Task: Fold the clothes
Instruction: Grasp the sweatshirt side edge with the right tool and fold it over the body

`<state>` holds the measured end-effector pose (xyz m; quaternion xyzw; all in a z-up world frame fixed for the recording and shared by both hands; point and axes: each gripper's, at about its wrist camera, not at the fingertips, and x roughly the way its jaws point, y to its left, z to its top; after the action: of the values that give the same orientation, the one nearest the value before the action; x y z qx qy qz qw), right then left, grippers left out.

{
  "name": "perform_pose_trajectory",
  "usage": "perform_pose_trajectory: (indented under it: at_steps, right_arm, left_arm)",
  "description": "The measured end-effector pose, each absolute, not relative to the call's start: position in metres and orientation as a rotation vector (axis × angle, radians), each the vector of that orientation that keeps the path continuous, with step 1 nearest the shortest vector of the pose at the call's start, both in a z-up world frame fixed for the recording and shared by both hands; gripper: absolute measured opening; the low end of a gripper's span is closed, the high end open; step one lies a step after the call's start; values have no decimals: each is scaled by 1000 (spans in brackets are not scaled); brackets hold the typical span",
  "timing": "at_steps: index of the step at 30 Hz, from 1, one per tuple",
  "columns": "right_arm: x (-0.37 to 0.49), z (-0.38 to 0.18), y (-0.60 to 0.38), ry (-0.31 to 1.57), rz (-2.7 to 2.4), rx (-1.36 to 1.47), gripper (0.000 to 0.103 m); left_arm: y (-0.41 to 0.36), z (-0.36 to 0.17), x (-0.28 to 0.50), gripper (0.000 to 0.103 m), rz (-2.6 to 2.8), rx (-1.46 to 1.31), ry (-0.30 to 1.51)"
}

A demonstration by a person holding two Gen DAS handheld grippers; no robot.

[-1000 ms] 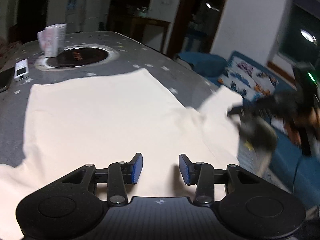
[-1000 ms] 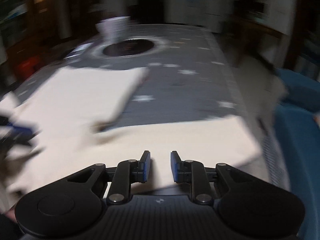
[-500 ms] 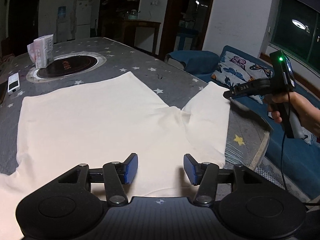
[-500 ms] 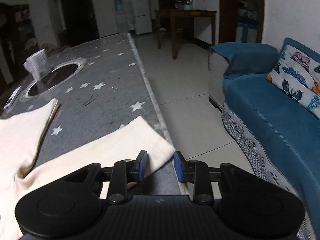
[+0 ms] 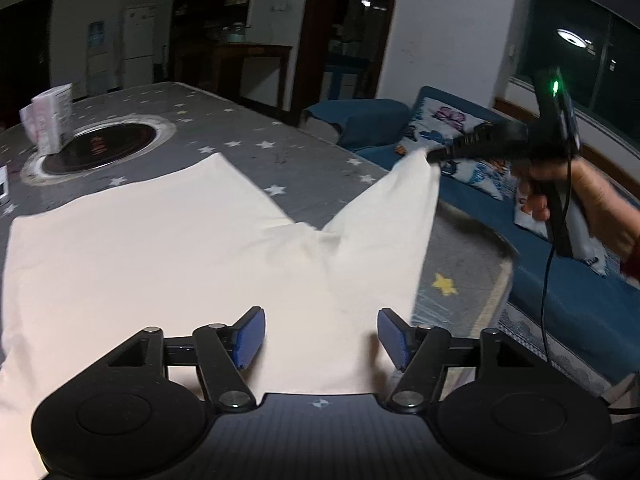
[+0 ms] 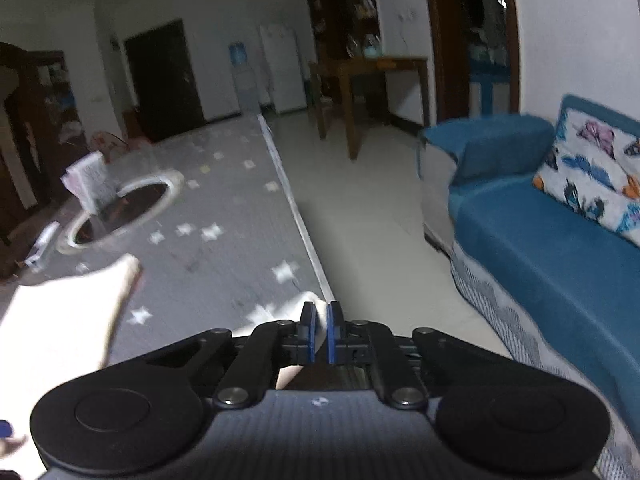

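A cream T-shirt point(image 5: 160, 248) lies spread flat on the grey star-patterned table point(image 5: 248, 140). My left gripper point(image 5: 320, 338) is open, its blue pads just above the shirt's near part. My right gripper point(image 6: 319, 334) is shut on the end of the shirt's right sleeve point(image 6: 294, 306) and holds it lifted off the table near the table's right edge. In the left wrist view the right gripper point(image 5: 434, 156) pinches the raised sleeve point(image 5: 396, 216). The shirt's body also shows at the left of the right wrist view point(image 6: 60, 320).
A round black hotplate point(image 5: 98, 148) is set in the table's far part, with a white packet point(image 5: 50, 122) beside it. A blue sofa point(image 6: 560, 248) with a butterfly cushion point(image 6: 596, 176) stands right of the table, across a strip of tiled floor point(image 6: 360, 220).
My right gripper has shut on the sleeve end and lifted it off the table. My left gripper has opened a little wider and stayed over the shirt.
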<state>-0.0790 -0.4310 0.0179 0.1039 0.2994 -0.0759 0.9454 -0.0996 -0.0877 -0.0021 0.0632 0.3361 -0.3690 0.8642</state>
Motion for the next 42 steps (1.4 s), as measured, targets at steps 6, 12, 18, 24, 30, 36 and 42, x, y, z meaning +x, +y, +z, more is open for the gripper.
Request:
perform_pose_trajectory:
  at_steps: [6, 12, 18, 24, 30, 36, 42]
  right_arm:
    - [-96, 62, -420, 527, -100, 159, 5]
    - [-99, 89, -396, 503, -7, 106, 5]
    - [-92, 118, -345, 489, 181, 57, 5]
    - [-76, 132, -281, 508, 388, 8, 5]
    - [-61, 119, -204, 574, 588, -64, 5]
    - [-46, 82, -135, 684, 749, -144, 5]
    - [-47, 49, -90, 778, 867, -203, 5]
  left_arm:
    - [-109, -5, -104, 70, -853, 144, 695]
    - [-103, -2, -104, 72, -854, 108, 698]
    - [-53, 11, -102, 73, -722, 58, 673]
    - [3, 17, -105, 73, -553, 12, 650]
    - [47, 18, -115, 74, -425, -51, 638]
    - [68, 13, -128, 75, -366, -75, 645]
    - [79, 10, -130, 75, -340, -101, 646]
